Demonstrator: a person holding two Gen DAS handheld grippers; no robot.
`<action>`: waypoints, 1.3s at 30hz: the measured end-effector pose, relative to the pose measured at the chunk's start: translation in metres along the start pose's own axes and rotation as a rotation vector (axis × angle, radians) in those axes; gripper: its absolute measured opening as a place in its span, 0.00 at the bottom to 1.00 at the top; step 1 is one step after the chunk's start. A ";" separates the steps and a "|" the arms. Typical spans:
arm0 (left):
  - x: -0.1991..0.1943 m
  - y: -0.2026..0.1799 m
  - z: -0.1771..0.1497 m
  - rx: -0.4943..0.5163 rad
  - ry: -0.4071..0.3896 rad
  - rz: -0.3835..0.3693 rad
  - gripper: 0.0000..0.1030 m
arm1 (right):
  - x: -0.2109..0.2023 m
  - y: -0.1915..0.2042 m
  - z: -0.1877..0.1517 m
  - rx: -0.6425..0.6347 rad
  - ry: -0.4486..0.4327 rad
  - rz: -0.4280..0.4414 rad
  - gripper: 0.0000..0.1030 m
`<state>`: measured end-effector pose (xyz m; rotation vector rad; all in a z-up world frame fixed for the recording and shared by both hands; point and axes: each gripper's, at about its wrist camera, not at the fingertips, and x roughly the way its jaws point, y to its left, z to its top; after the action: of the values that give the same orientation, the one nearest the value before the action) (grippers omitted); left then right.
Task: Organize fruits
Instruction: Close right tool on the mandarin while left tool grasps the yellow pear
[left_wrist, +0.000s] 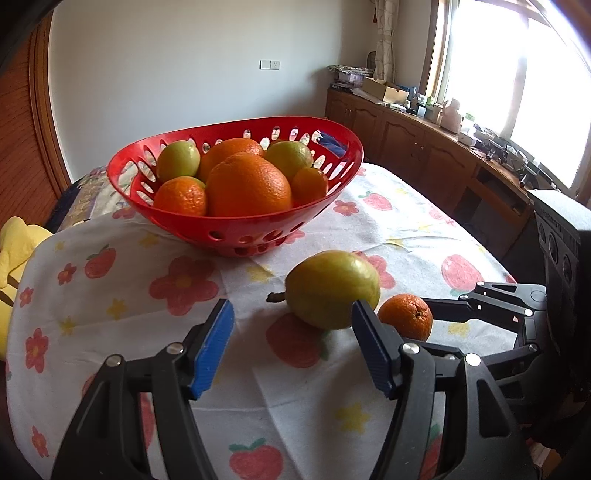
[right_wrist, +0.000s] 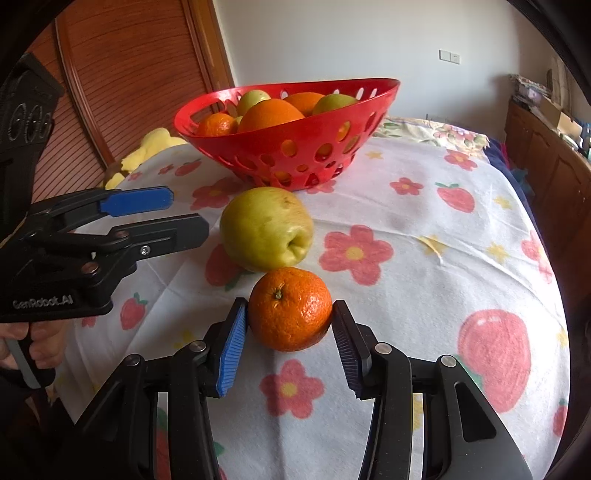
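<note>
a flowered cloth (right_wrist: 424, 258) covers the surface (left_wrist: 369, 398), window (left_wrist: 517, 74) beyond; my right tool (right_wrist: 290, 317) clasps the mandarin (right_wrist: 290, 308) beside the pear (right_wrist: 266, 227); my left tool (left_wrist: 291, 317) gapes, holding nothing, before the red basket (left_wrist: 243, 225).

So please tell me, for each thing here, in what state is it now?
red basket: upright on the cloth, holding oranges and green fruits.
pear: lying on its side on the cloth, outside the basket.
small orange: on the cloth, between the right tongs, both pads touching it.
right tongs: shut on the small orange.
left tongs: open, holding nothing, near the pear.
</note>
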<state>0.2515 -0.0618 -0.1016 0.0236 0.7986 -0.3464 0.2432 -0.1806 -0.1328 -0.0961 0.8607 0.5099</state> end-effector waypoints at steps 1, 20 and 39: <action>0.002 -0.002 0.002 0.001 0.002 -0.004 0.64 | -0.002 -0.002 0.000 0.003 -0.002 0.002 0.45; 0.038 -0.029 0.016 0.017 0.066 0.001 0.68 | -0.010 -0.019 -0.011 0.023 -0.004 0.023 0.45; 0.052 -0.033 0.018 0.049 0.074 -0.003 0.68 | -0.009 -0.012 -0.017 -0.006 -0.040 -0.017 0.46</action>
<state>0.2872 -0.1111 -0.1219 0.0815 0.8631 -0.3698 0.2318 -0.1998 -0.1388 -0.0983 0.8182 0.4973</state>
